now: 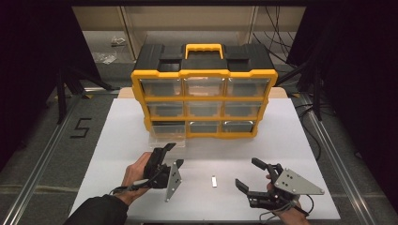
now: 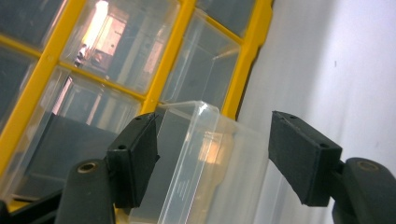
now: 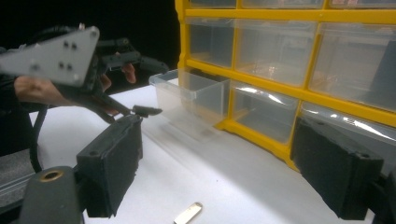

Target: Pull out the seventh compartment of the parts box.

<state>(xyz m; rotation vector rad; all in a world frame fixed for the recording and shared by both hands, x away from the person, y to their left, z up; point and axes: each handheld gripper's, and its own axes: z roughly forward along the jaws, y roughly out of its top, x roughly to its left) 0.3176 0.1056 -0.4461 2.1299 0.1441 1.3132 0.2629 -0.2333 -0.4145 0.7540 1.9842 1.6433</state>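
Note:
A yellow and black drawer cabinet (image 1: pixel 204 73) stands at the back of the white table (image 1: pixel 281 136). Its bottom-left clear drawer (image 1: pixel 167 137) is pulled partly out. My left gripper (image 1: pixel 174 154) is just in front of that drawer, turned on its side. In the left gripper view the jaws (image 2: pixel 212 158) stand open on either side of the drawer front (image 2: pixel 201 154), and the pads do not press on it. My right gripper (image 1: pixel 248 173) rests open near the table's front right with nothing in it. A small flat metal piece (image 1: pixel 214 181) lies between the two hands.
The right gripper view has the pulled-out drawer (image 3: pixel 191 95), the left gripper (image 3: pixel 156 88) beside it and the metal piece (image 3: pixel 188 213) on the table. A taped "5" (image 1: pixel 80 127) marks the floor at the left. Dark stands flank the table.

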